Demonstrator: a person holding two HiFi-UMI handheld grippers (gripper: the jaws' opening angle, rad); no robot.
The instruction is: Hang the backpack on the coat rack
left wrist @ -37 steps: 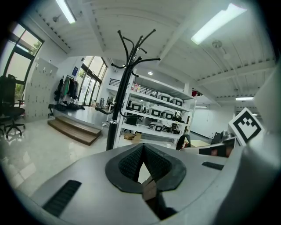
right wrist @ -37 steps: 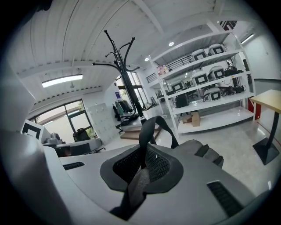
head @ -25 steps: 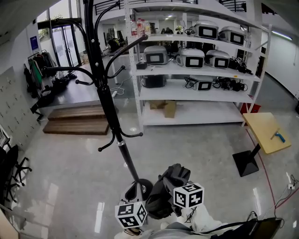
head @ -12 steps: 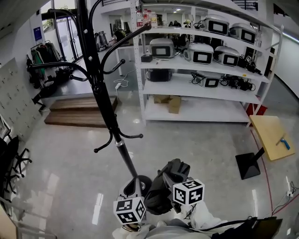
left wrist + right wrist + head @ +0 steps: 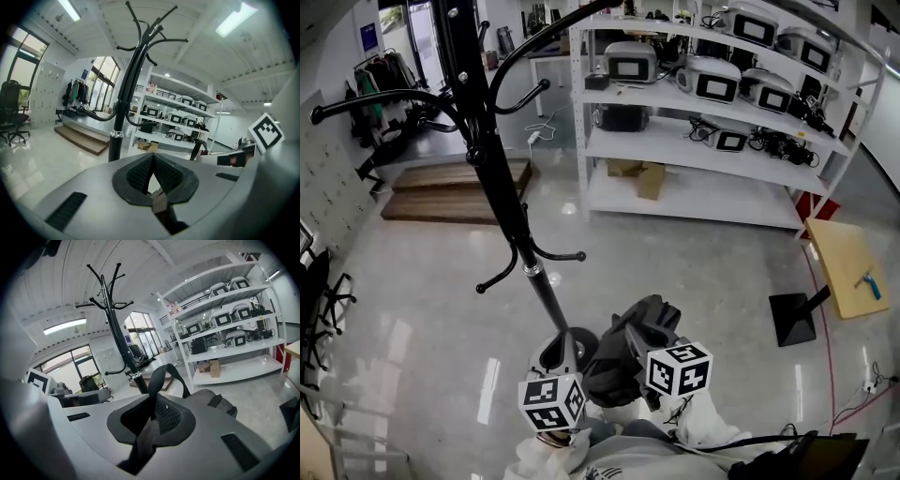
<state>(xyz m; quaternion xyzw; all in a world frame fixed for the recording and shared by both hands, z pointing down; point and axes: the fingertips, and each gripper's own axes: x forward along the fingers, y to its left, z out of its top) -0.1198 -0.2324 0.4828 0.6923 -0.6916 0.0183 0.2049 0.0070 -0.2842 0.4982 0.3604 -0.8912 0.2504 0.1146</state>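
Black backpack (image 5: 623, 361), black coat rack (image 5: 501, 199), white shelving (image 5: 666, 148).

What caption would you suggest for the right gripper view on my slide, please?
Right gripper shut on the black strap of the backpack, coat rack ahead beside white shelves.

Lab or workshop hall: white metal shelving (image 5: 675, 192) loaded with grey boxy devices (image 5: 630, 66) and cable tangles (image 5: 778, 145), polished grey floor (image 5: 422, 300), wall lockers (image 5: 47, 93), office chair (image 5: 11, 110), glass doors (image 5: 101, 91).

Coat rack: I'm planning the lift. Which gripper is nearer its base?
Left. The left gripper is right by the rack base; the right gripper, holding the backpack, is farther right.
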